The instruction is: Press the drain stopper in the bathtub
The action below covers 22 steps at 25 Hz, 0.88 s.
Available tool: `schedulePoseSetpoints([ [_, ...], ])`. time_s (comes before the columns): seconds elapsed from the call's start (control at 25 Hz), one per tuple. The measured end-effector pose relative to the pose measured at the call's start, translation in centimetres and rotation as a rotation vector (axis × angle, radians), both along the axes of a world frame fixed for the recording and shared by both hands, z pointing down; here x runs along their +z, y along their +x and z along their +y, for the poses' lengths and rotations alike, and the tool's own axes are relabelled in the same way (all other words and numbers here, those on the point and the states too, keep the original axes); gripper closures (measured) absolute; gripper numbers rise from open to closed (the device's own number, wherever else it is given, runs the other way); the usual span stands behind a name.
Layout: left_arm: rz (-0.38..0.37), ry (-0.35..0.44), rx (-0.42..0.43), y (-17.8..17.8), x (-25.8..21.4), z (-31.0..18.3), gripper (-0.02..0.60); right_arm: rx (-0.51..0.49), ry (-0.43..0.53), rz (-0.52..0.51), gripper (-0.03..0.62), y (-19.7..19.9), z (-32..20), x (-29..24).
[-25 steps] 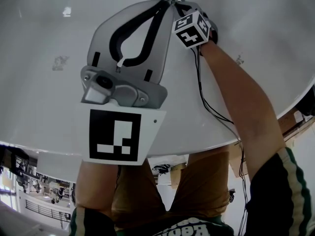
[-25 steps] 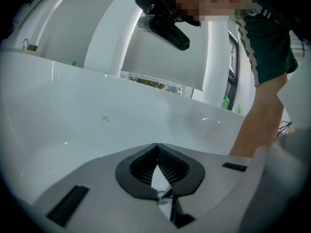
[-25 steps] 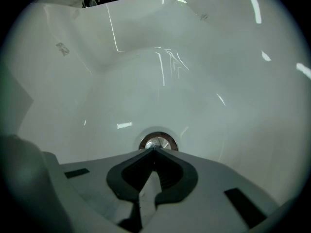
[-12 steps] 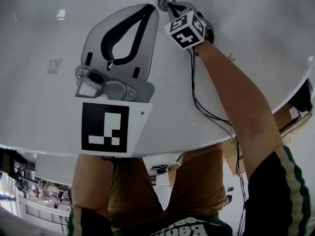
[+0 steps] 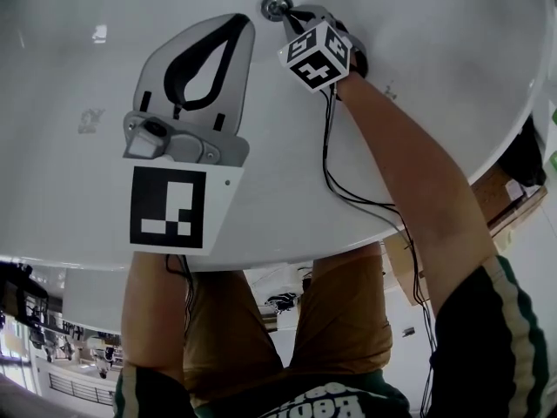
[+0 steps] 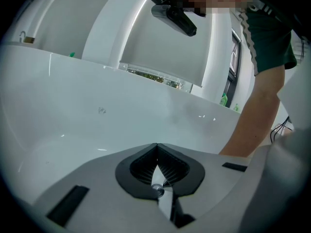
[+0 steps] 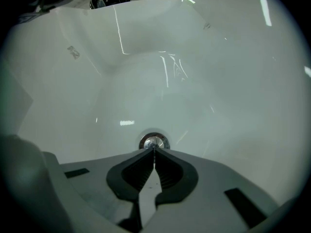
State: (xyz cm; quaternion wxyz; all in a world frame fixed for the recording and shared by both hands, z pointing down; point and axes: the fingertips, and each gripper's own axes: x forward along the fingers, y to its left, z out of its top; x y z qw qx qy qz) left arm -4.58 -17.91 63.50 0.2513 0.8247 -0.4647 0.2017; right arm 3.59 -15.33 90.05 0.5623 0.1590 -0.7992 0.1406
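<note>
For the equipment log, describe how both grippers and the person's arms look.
Left gripper: grey shell, black ribbed claw pads, a white plate bearing a black square marker. Right gripper: the same grey shell and black claw, plus a cube with black-and-white markers; a black cable trails from it. Short dark green sleeves with pale stripes; forearms bare.

The bathtub [image 5: 418, 33] across the upper part of the head view is glossy white, smooth enough to throw back streaks of light. The drain stopper [image 7: 154, 141], at the centre of my right gripper view, is polished, mirror-bright metal. My left gripper [image 6: 156, 145] and right gripper [image 7: 154, 150] have matt grey plastic shells. Their pads [image 7: 139, 169] are dull black and finely ribbed. My sleeve [image 5: 487, 338], lower right, is dark green striped cloth.
</note>
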Motion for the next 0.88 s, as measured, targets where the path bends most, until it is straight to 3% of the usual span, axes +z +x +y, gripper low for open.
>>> schedulePoseSetpoints([
  [0.52, -0.049, 0.062, 0.055, 1.7, -4.9, -1.8, 0.577, -0.026, 0.018, -0.018, 0.579, 0.4, -0.9, -5.7],
  [0.88, -0.053, 0.075, 0.088, 2.5, -9.0, -1.6, 0.577, 0.014, 0.009, -0.058, 0.580, 0.9, -0.8, -11.8],
])
